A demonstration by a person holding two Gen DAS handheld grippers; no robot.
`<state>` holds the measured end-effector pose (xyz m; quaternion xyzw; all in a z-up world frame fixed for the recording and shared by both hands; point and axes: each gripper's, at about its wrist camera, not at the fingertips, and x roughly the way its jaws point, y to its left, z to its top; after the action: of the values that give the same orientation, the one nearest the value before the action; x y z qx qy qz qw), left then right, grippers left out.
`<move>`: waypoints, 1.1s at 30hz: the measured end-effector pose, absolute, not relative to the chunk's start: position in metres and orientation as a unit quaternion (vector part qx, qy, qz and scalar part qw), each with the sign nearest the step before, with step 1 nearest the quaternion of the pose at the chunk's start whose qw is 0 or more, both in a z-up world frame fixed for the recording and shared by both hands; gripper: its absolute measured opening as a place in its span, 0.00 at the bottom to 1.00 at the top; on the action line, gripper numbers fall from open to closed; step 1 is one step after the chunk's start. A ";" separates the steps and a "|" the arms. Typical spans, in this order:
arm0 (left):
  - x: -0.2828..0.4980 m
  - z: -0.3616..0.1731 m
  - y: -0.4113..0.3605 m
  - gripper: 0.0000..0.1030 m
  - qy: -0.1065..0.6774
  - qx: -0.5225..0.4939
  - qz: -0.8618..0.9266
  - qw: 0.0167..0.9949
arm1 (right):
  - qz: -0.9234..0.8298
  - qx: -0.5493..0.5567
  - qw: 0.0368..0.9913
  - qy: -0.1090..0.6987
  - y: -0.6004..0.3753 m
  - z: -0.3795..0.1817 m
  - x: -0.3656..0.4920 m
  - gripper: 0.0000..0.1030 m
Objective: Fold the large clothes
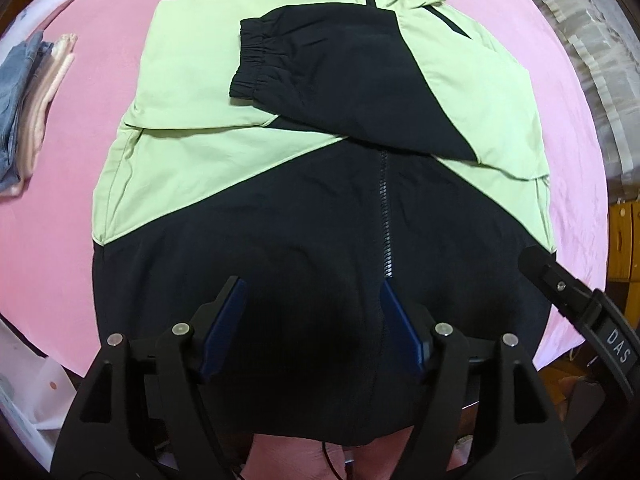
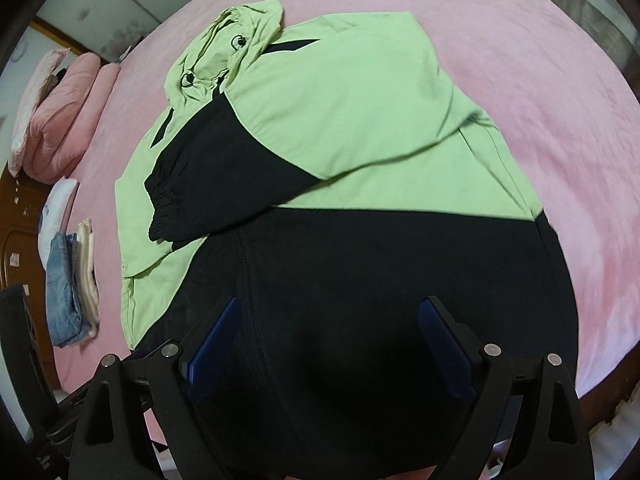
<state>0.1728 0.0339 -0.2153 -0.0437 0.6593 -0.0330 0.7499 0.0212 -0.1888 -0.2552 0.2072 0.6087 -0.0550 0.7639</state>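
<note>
A light green and black hooded jacket lies front up on the pink bed, hood at the far end; it also shows in the right wrist view. Its right sleeve is folded across the chest, black cuff pointing left. My left gripper is open over the black hem, left of the zipper. My right gripper is open over the hem, right of the zipper. The right gripper's finger also shows at the right edge of the left wrist view. Neither holds cloth.
A pile of folded clothes, jeans and pale pieces, lies at the left of the bed. Pink pillows sit at the far left by a wooden headboard. A grey curtain hangs to the right.
</note>
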 end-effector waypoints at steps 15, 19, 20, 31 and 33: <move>0.162 -0.193 0.044 0.67 0.663 -0.001 -0.038 0.748 | -0.037 0.236 0.736 0.634 -0.192 -0.255 -0.006 0.90; 0.177 -0.176 0.051 0.67 0.661 0.016 -0.048 0.749 | -0.019 0.202 0.735 0.647 -0.201 -0.241 0.015 0.92; 0.181 -0.172 0.053 0.67 0.661 0.024 -0.049 0.748 | -0.012 0.199 0.733 0.650 -0.204 -0.238 0.022 0.93; 0.291 -0.115 0.082 0.68 0.660 0.178 -0.106 0.722 | 0.073 0.151 0.642 0.748 -0.217 -0.210 0.158 0.95; 0.323 -0.106 0.086 0.68 0.659 0.234 -0.119 0.705 | 0.072 0.154 0.629 0.759 -0.220 -0.193 0.194 0.95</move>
<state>0.3230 0.0858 -0.1059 0.2345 0.6590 -0.1186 0.7047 0.1942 -0.2204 -0.1928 0.1540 0.7587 0.0722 0.6288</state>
